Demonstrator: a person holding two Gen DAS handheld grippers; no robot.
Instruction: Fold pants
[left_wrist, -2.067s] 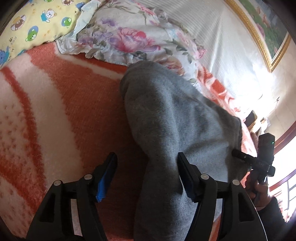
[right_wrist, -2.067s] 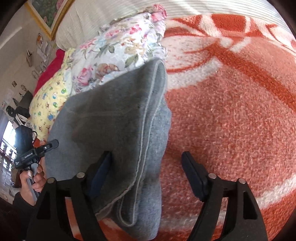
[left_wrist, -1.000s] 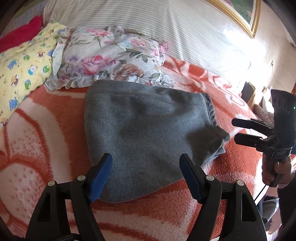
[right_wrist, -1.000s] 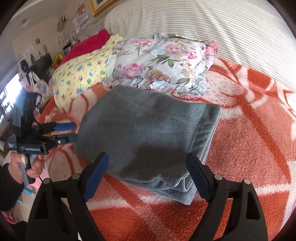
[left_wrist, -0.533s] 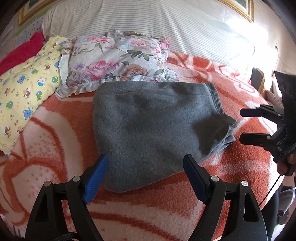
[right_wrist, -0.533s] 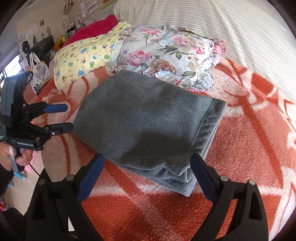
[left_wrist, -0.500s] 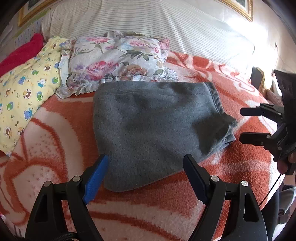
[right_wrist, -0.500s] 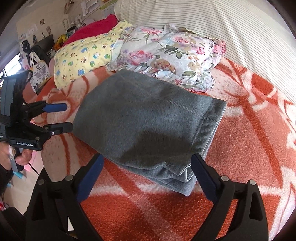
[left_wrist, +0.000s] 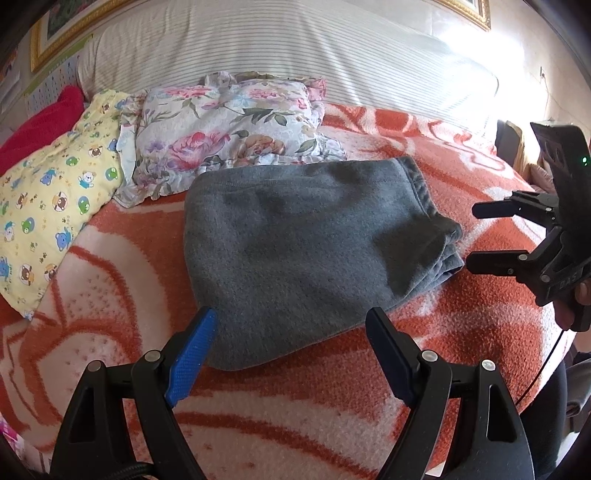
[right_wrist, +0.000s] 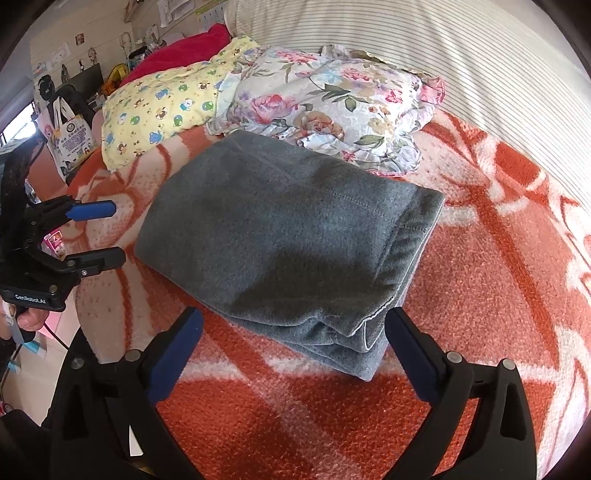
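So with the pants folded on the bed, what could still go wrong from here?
The folded grey fleece pants look bulky; the stacked layers at their near corner might slip apart if nudged. The right claw, jaws opening and empty, hangs close to that corner and could snag it. The floral pillow touches the far edge.

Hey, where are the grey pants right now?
The grey pants lie folded on the orange blanket, mid-frame in both views, just in front of the floral pillow.

The folded pants (left_wrist: 310, 236) lie on the blanket (left_wrist: 461, 332), with two pillows (left_wrist: 229, 125) just behind them.
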